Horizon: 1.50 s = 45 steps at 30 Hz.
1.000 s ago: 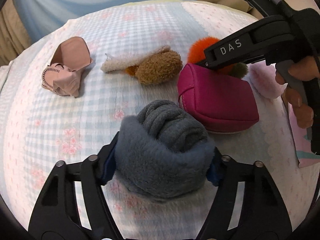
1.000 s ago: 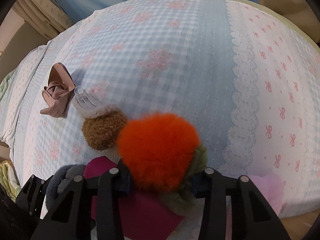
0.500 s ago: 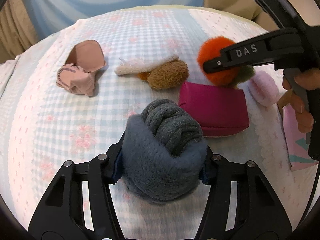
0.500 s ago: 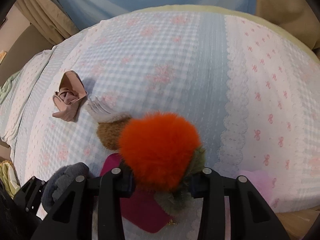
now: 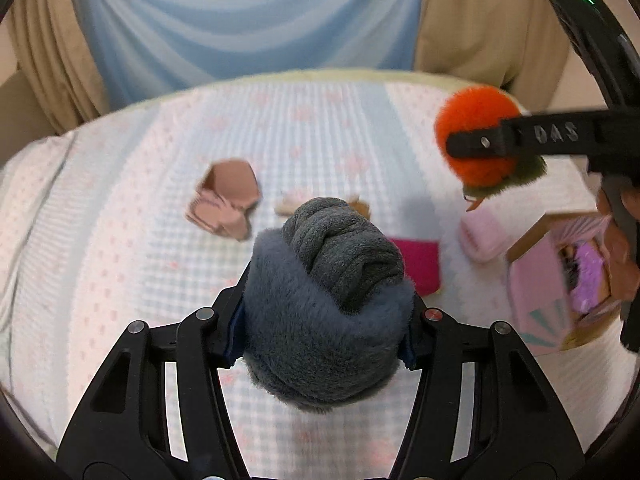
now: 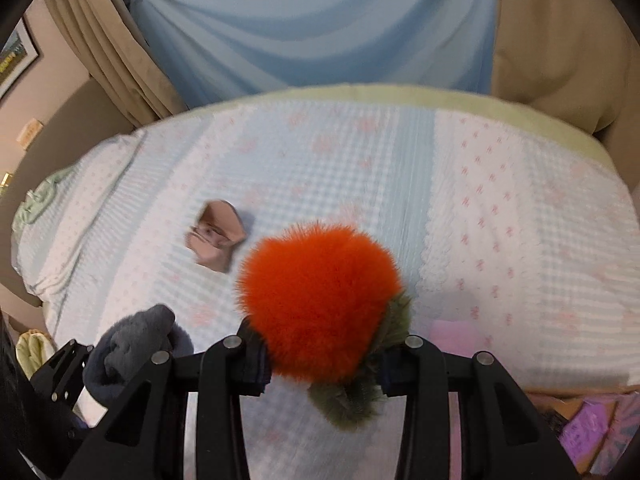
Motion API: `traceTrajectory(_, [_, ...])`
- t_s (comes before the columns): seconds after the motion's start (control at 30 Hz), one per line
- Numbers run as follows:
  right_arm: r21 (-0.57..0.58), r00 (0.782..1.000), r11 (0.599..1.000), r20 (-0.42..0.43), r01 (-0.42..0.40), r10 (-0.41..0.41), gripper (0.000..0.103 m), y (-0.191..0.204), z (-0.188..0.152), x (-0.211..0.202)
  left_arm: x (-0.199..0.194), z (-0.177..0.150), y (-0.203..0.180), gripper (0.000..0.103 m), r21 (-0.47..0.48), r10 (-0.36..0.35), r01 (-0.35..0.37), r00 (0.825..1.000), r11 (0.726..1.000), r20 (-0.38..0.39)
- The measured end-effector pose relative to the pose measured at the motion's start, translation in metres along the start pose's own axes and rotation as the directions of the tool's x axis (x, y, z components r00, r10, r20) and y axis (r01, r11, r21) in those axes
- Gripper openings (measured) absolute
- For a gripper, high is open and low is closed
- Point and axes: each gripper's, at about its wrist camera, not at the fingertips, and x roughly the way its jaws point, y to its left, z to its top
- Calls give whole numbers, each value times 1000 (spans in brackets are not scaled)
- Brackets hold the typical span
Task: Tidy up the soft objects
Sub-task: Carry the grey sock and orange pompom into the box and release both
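Observation:
My left gripper (image 5: pixel 324 336) is shut on a grey fuzzy sock bundle (image 5: pixel 328 300) and holds it above the bed; the bundle also shows in the right wrist view (image 6: pixel 132 348). My right gripper (image 6: pixel 322 364) is shut on an orange pompom toy with a green fuzzy base (image 6: pixel 320 304), lifted off the bed; it also shows in the left wrist view (image 5: pixel 478 140). On the bedspread (image 5: pixel 120 260) lie a pink folded cloth (image 5: pixel 226 198), a magenta pouch (image 5: pixel 420 264), a pale pink fluffy item (image 5: pixel 482 232), and a brown plush, mostly hidden behind the socks.
A pink cardboard box (image 5: pixel 560 280) with purple contents stands open at the bed's right edge, also in the right wrist view (image 6: pixel 592 432). Blue and beige curtains (image 6: pixel 320 32) hang behind the bed. The pink cloth shows in the right wrist view (image 6: pixel 218 236).
Both grippers have risen away from the bed with their loads. The pompom came off the magenta pouch. The pink box came into view at the right.

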Motion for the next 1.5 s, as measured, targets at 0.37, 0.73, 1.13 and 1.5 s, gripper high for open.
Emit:
traceTrajectory(0.37, [8, 997, 1000, 75, 13, -13, 36, 12, -21, -169, -139, 45, -30, 53, -33, 13, -10, 996, 999, 85])
traceTrajectory(0.73, [113, 983, 987, 136, 112, -127, 36, -36, -69, -290, -231, 61, -106, 53, -11, -71, 72, 992, 997, 107])
traceTrajectory(1.13, [259, 953, 935, 119, 241, -279, 36, -119, -112, -336, -226, 83, -214, 53, 131, -215, 202, 973, 970, 88])
traceTrajectory(1.5, [374, 948, 875, -48, 308, -313, 36, -212, -131, -292, -151, 85, -311, 54, 231, -295, 312, 949, 921, -107])
